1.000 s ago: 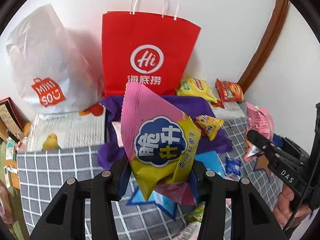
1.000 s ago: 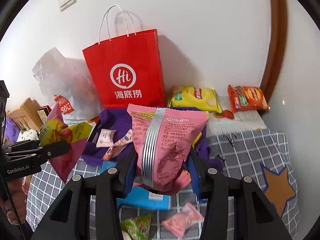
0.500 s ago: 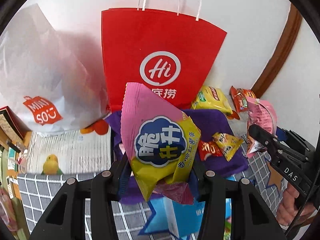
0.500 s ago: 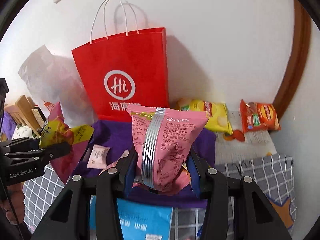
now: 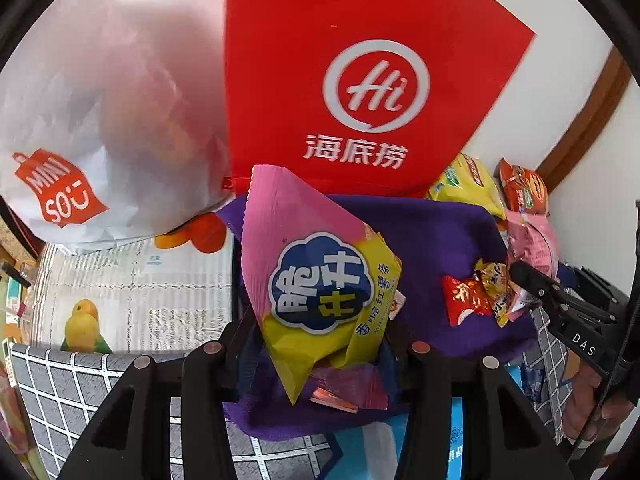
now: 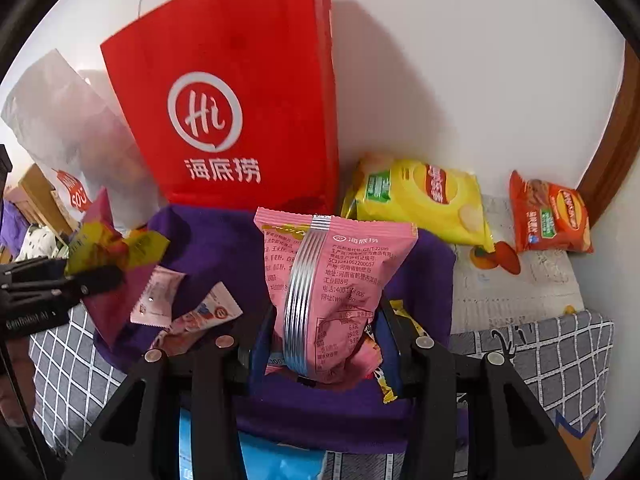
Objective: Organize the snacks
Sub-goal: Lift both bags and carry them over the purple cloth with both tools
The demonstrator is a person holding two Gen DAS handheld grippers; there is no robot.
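My left gripper (image 5: 316,340) is shut on a pink and yellow snack bag (image 5: 316,280) and holds it upright over the purple fabric bin (image 5: 440,240). My right gripper (image 6: 324,340) is shut on a pink snack bag (image 6: 328,280) with a silver seam, also over the purple bin (image 6: 212,248). Each gripper shows at the edge of the other's view, the right one (image 5: 532,280) and the left one (image 6: 92,276). Small snack packets (image 5: 476,296) (image 6: 160,296) lie inside the bin.
A red paper bag (image 6: 248,112) stands against the wall behind the bin, with a white Miniso bag (image 5: 80,120) to its left. A yellow chip bag (image 6: 424,200) and an orange chip bag (image 6: 548,216) lie at the back right. A blue packet (image 6: 280,460) lies in front on the grey checked cloth (image 6: 560,360).
Both grippers have moved forward toward the wall with their bags. The purple bin and the red bag now look closer and larger. Both grips are unchanged.
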